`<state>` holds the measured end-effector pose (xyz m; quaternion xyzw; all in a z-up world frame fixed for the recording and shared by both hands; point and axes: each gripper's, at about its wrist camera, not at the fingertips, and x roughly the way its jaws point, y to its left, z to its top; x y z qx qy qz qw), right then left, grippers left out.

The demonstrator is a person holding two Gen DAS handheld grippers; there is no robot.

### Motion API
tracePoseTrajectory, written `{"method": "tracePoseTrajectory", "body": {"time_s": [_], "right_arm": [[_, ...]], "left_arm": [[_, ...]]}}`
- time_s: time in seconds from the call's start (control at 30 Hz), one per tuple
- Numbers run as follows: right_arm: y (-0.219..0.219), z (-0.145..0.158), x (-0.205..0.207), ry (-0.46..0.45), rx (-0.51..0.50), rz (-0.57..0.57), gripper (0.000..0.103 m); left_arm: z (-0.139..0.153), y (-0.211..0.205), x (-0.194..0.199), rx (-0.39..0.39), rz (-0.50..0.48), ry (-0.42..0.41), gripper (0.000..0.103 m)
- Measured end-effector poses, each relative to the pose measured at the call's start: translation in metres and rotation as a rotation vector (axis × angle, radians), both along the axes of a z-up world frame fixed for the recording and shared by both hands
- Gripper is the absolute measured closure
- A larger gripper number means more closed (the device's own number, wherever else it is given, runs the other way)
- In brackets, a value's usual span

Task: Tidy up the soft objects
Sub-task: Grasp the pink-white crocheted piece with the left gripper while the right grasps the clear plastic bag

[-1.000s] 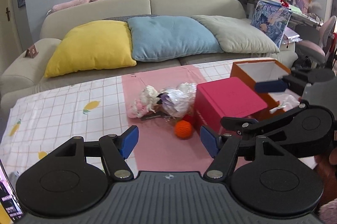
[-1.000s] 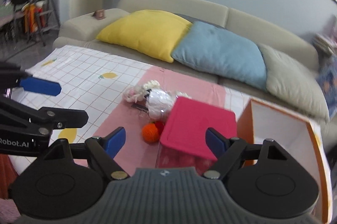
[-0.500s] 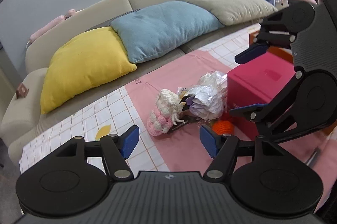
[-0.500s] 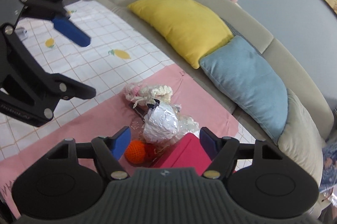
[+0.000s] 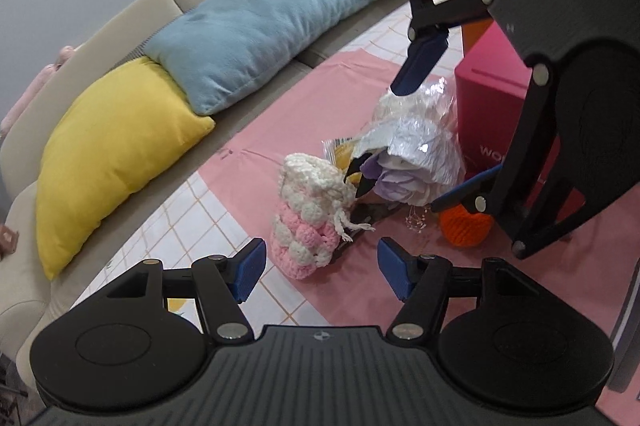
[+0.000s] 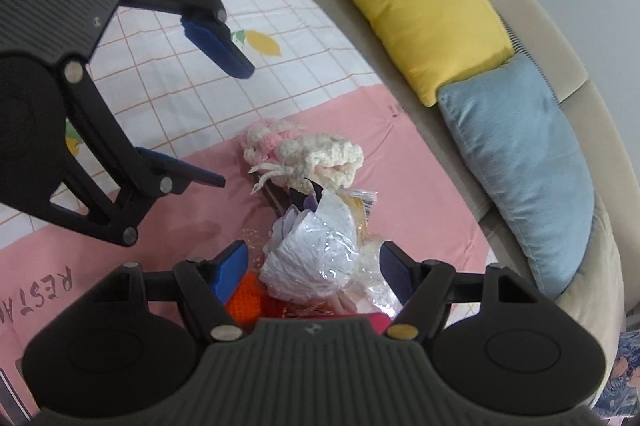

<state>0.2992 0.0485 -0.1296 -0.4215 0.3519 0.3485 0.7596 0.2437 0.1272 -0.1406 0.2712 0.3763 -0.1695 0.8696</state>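
Note:
A pile of soft things lies on the pink mat (image 5: pixel 280 129). In it are a pink-and-white crochet piece (image 5: pixel 312 214) (image 6: pixel 304 149), a plastic-wrapped white and lilac bundle (image 5: pixel 416 157) (image 6: pixel 316 250) and an orange knitted ball (image 5: pixel 464 226) (image 6: pixel 244 296). My left gripper (image 5: pixel 322 272) (image 6: pixel 216 117) hangs open just short of the crochet piece, touching nothing. My right gripper (image 6: pixel 314 268) (image 5: pixel 440 129) stands open over the wrapped bundle, one finger on either side of it in the picture, with neither pad pressing on it.
A pink box (image 5: pixel 492 105) stands right of the pile, with an orange box edge (image 5: pixel 472 25) behind it. Beyond the chequered cloth (image 6: pixel 168 73) is a beige sofa (image 5: pixel 120 21) with yellow (image 5: pixel 116 153), blue (image 5: pixel 256 29) and beige cushions.
Both grippers have rolled, dropped and closed in on the pile from either side. The right gripper now fills the right of the left wrist view. The right jaws have narrowed a little.

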Motion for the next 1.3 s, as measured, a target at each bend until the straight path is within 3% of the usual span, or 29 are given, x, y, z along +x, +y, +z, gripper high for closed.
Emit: {"method": "tracePoseTrajectory", "body": {"time_s": [0.27, 0.37, 0.43, 0.53, 0.67, 1.0, 1.1, 1.3], "right_arm": [[0.004, -0.007, 0.021, 0.06, -0.017, -0.041, 0.032], [0.002, -0.008, 0.025, 0.09, -0.006, -0.059, 0.042], [0.0, -0.007, 0.027, 0.124, 0.021, -0.078, 0.05], [-0.004, -0.005, 0.029, 0.144, 0.066, -0.097, 0.053], [-0.007, 0.002, 0.026, 0.185, 0.152, -0.11, 0.057], [-0.005, 0.007, -0.005, 0.285, 0.318, -0.125, 0.059], [-0.012, 0.006, -0.02, 0.245, 0.359, -0.156, 0.059], [-0.043, 0.026, -0.054, 0.19, 0.53, -0.228, 0.059]], "left_arm": [[-0.031, -0.007, 0.031, 0.075, -0.015, 0.012, 0.028], [-0.038, -0.011, 0.038, 0.085, -0.006, 0.009, 0.033], [-0.043, -0.013, 0.041, 0.087, 0.004, 0.011, 0.047], [-0.044, -0.013, 0.04, 0.079, 0.018, -0.004, 0.065], [-0.035, -0.007, 0.03, 0.049, 0.062, -0.014, 0.076], [-0.006, 0.03, -0.023, -0.11, 0.293, 0.07, 0.079], [0.001, 0.031, -0.04, -0.151, 0.369, 0.071, 0.079], [0.021, 0.029, -0.08, -0.309, 0.524, 0.07, 0.079]]}}
